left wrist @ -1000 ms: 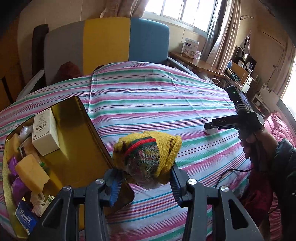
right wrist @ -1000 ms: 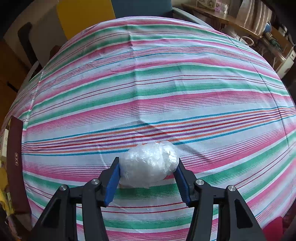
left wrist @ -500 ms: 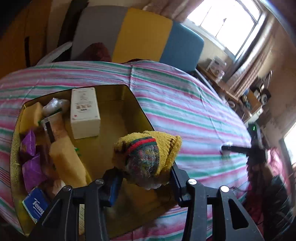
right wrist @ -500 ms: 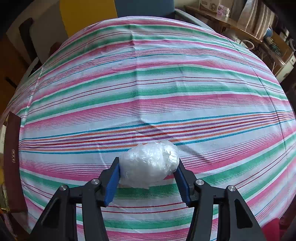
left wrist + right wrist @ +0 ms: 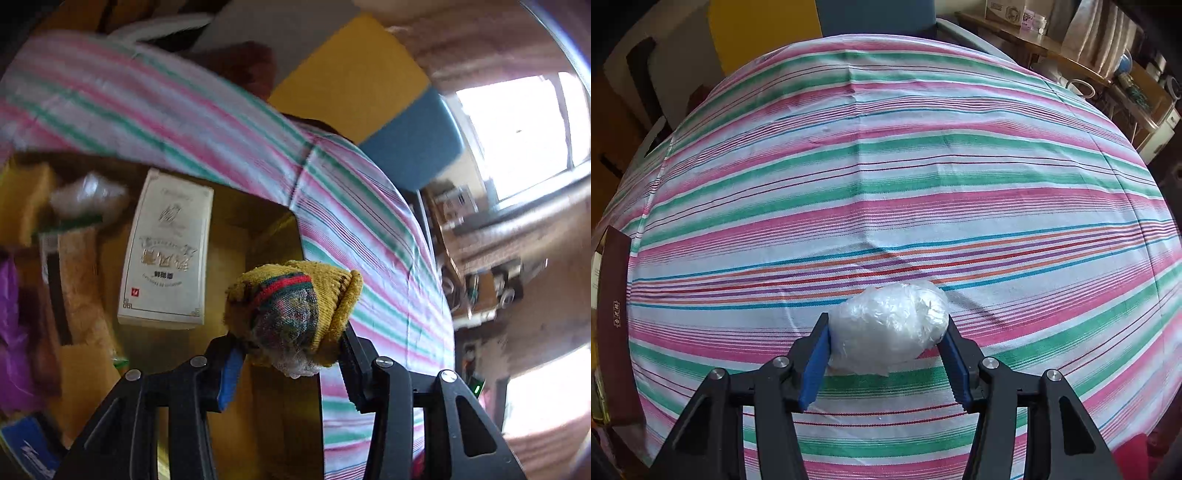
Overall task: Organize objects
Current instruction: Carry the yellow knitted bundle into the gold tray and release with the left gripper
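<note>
My left gripper [image 5: 290, 356] is shut on a yellow knitted bundle [image 5: 295, 310] with red and green bands, held above the right part of a gold tray [image 5: 273, 232]. The tray holds a white box [image 5: 168, 251], yellow sponges [image 5: 22, 199], purple packets [image 5: 11, 332], a clear plastic wad [image 5: 85, 192] and a blue pack [image 5: 26, 443]. My right gripper [image 5: 886, 354] is shut on a white plastic-wrapped ball [image 5: 890, 325], just above the striped tablecloth [image 5: 886, 166].
A dark red tray edge [image 5: 613, 325] lies at the far left of the right wrist view. A grey, yellow and blue chair [image 5: 354, 77] stands behind the table. A window [image 5: 517, 125] and cluttered shelves [image 5: 480, 266] are at the right.
My left gripper has swung left and over the gold tray, carrying the knitted bundle; the view is tilted and blurred. My right gripper has stayed in place with the ball.
</note>
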Demonstrator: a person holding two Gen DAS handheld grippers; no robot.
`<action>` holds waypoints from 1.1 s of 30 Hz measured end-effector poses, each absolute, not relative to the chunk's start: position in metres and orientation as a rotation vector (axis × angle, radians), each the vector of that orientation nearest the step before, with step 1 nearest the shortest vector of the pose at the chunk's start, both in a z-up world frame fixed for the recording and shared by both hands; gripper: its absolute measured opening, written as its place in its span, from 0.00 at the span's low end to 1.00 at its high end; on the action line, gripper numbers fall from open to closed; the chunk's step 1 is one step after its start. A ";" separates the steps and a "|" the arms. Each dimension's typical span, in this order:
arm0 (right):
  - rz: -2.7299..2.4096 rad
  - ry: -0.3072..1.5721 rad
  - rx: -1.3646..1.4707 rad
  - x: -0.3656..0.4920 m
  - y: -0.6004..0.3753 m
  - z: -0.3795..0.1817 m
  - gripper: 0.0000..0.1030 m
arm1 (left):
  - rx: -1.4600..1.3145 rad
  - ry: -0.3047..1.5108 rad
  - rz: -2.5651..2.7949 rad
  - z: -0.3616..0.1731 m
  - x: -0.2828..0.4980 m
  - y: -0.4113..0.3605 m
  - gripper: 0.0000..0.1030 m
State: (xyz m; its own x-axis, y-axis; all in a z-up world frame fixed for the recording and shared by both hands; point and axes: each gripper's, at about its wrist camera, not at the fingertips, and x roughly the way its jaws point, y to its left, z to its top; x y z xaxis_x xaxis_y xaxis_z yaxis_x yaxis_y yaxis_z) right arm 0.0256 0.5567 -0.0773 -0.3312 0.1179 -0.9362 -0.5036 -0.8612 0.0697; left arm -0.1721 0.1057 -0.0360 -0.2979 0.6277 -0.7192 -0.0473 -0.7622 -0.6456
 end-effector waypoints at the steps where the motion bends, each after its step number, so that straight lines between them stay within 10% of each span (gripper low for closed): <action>1: 2.232 0.495 -1.525 0.026 0.558 -0.077 0.55 | -1.534 -0.765 2.106 -0.040 -0.175 0.104 0.46; 16: 2.233 0.490 -1.526 0.029 0.556 -0.077 0.56 | -1.555 -0.763 2.149 -0.043 -0.178 0.102 0.62; 33: 2.237 0.442 -1.528 0.020 0.555 -0.082 0.56 | -1.260 0.064 2.406 -0.010 -0.053 0.091 0.60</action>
